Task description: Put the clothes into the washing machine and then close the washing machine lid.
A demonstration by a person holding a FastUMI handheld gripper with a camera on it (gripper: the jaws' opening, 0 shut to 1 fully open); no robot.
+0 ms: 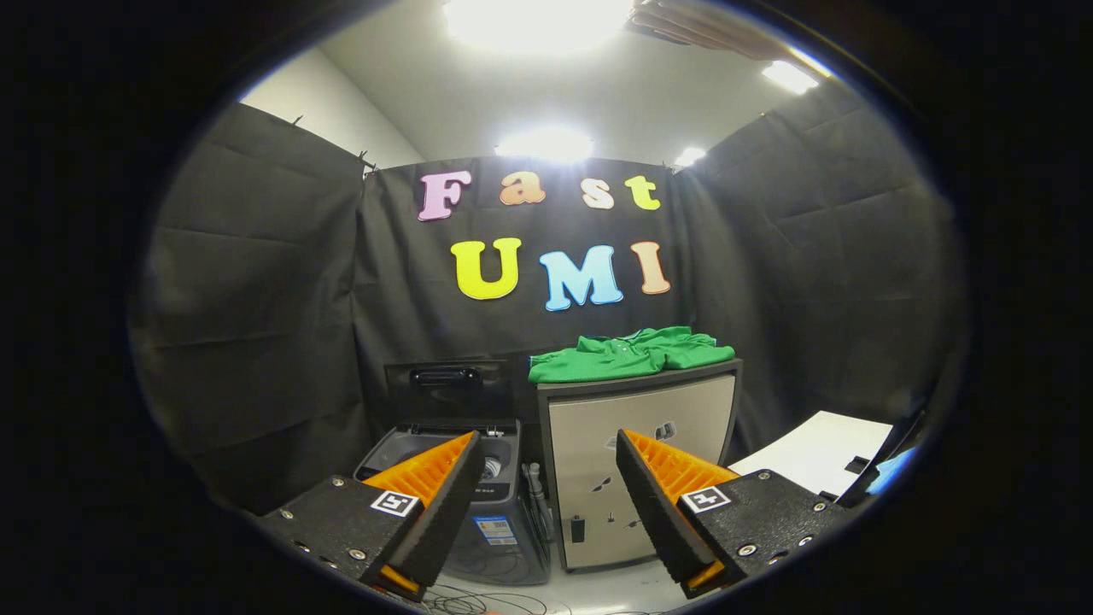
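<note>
Booth floor is carrying washing machine (478,504) with lid (446,389) standing open for loading, green clothes (628,354) sitting on cabinet (640,470) beyond spread, empty claw (546,504).

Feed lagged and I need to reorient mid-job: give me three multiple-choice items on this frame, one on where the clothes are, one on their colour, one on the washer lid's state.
1. Where do the clothes lie?
A. On top of the cabinet
B. Inside the washing machine
C. Between the gripper's fingers

2. What colour are the clothes?
A. Red
B. Green
C. White

3. How is the washing machine lid?
A. Shut flat
B. Raised open
C. Removed and on the floor

Answers:
1 A, the garment rests folded on the cabinet beside the washer, well beyond the gripper, whose fingers are spread with nothing between them.
2 B, the cloth is bright green.
3 B, the lid stands upright behind the open tub.
</note>
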